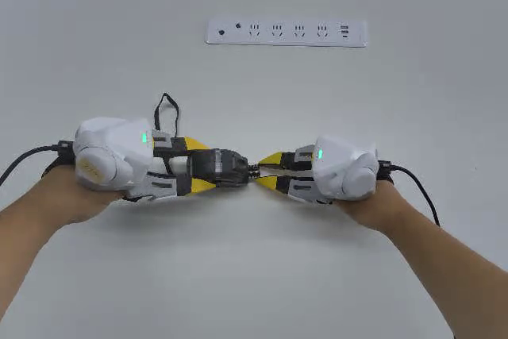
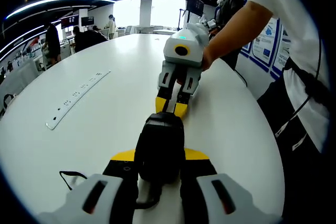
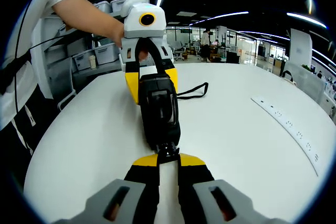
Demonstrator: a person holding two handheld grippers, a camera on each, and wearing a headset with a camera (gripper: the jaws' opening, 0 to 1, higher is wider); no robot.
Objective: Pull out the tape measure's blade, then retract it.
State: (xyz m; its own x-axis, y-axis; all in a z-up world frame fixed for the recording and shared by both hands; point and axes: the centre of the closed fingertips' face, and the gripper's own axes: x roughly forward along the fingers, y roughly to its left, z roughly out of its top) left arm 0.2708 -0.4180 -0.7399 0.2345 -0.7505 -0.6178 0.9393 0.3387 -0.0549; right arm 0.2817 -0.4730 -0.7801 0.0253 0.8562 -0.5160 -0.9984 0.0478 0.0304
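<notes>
- At the desk (image 1: 254,275) centre, left hand-held gripper (image 1: 200,166) clamps the tape measure (image 1: 221,167).
- At 3 o'clock, right hand-held gripper (image 1: 267,171) pinches its blade tip (image 1: 255,170); pull-out and retraction seemingly remain.

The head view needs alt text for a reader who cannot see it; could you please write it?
Two handheld grippers meet at a white table: the left gripper clamps a dark tape measure between its yellow-tipped fingers, and the right gripper pinches the blade tip at the case's mouth. A white power strip lies farther back.
</notes>
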